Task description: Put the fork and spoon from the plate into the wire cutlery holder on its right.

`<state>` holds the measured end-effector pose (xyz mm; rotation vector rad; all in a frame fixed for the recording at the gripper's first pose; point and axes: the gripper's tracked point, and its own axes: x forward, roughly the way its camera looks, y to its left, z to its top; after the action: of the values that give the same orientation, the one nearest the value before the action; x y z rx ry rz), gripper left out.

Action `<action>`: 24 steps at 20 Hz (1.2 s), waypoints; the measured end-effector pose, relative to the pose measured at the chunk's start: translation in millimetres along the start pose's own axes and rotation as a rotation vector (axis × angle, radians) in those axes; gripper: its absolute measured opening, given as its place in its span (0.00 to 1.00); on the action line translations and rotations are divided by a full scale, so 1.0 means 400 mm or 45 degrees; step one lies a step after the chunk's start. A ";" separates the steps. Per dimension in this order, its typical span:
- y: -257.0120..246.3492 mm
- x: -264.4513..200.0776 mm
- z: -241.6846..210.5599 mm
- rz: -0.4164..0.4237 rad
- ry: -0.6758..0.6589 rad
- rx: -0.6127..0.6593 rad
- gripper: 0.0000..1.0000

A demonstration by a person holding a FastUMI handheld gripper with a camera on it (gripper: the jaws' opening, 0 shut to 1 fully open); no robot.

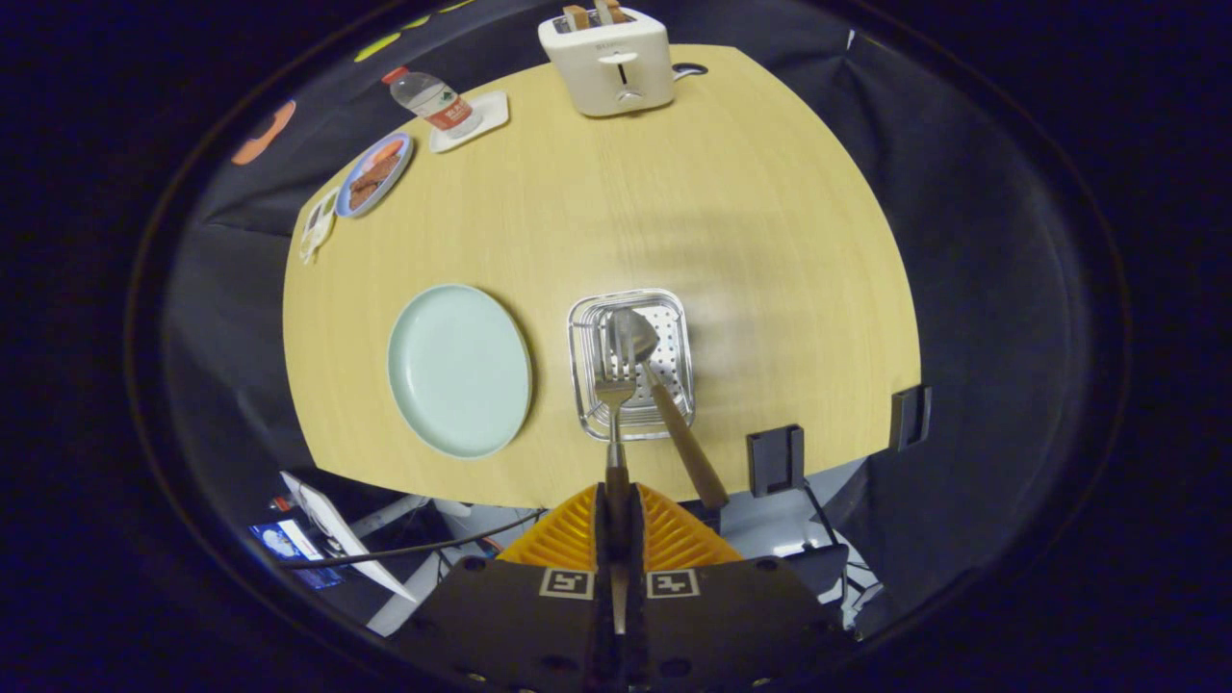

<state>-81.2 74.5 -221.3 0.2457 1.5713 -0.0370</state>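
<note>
Nearest the camera, the gripper (pixel 617 500) has its jaws pressed narrow on the handle of the fork (pixel 615 390), which stands out ahead of them with its tines reaching over the near rim of the wire cutlery holder (pixel 581 351). Beside the fork, the spoon (pixel 637 337) already sits in the holder, bowl inside and its brown handle leaning out over the near rim toward the worktop (pixel 731 221) edge. Just left of the holder lies the pale green plate (pixel 459 370), bare. Well beyond, at the far side of the worktop, stands a white toaster (pixel 606 63) with slices in its slots. Off to the far left are a water bottle (pixel 433 99) on a small white tray (pixel 486 120) and a blue plate (pixel 375 174) with food.
</note>
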 end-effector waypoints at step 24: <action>0.187 -0.217 0.215 0.094 -0.780 -0.228 0.88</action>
<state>16.5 120.6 -127.3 0.1324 0.9477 0.0803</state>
